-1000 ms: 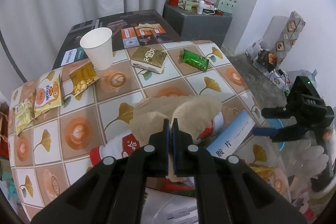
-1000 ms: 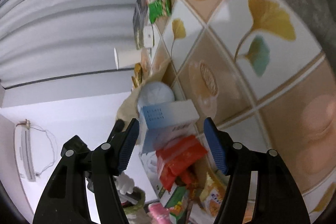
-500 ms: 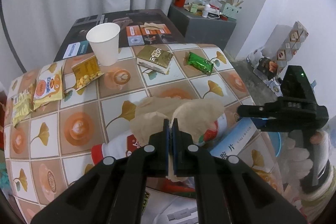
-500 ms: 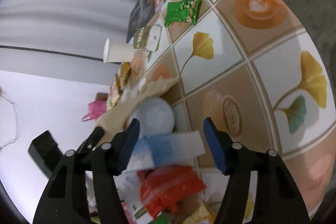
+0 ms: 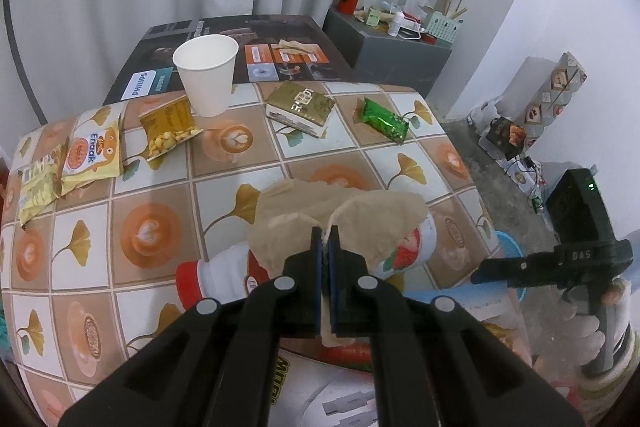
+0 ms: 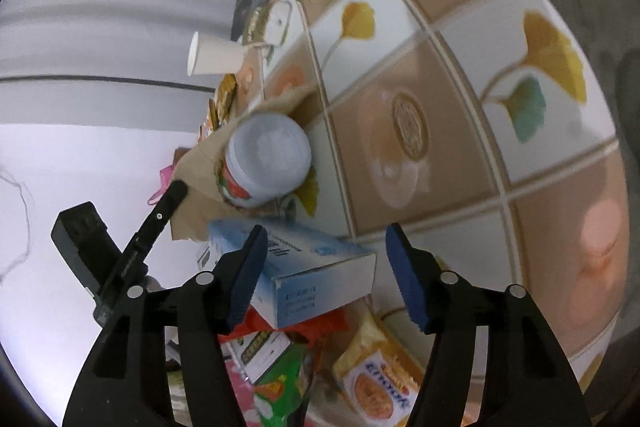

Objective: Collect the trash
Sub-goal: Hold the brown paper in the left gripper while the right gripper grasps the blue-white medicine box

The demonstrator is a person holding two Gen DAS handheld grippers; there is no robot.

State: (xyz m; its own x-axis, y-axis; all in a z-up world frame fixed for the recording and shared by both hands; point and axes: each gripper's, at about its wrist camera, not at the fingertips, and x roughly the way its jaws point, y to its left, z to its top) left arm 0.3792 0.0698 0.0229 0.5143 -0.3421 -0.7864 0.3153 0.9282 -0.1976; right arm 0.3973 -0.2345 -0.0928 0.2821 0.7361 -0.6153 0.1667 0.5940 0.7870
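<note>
My left gripper (image 5: 326, 247) is shut on the edge of a crumpled brown paper (image 5: 360, 215). That paper drapes over a white bottle (image 5: 216, 277) with a red cap, lying on the tiled table (image 5: 152, 187). My right gripper (image 6: 326, 233) is open and its jaws are opening. A blue-and-white box (image 6: 320, 279) lies between its fingers, beside the left pad and clear of the right one. The box sits at the table's edge above a heap of wrappers (image 6: 280, 367). The left wrist view shows the right gripper (image 5: 500, 273) at the far right, held by a hand.
Farther back on the table are a white paper cup (image 5: 208, 79), a gold box (image 5: 300, 105), a green wrapper (image 5: 384, 119), a peanut packet (image 5: 172, 127) and yellow snack bags (image 5: 92, 151). A dark carton (image 5: 224, 39) stands behind. The floor at right is cluttered.
The right wrist view has rolled and the blue-and-white box now lies lower and flatter between the open fingers. The left gripper keeps its pinch on the brown paper.
</note>
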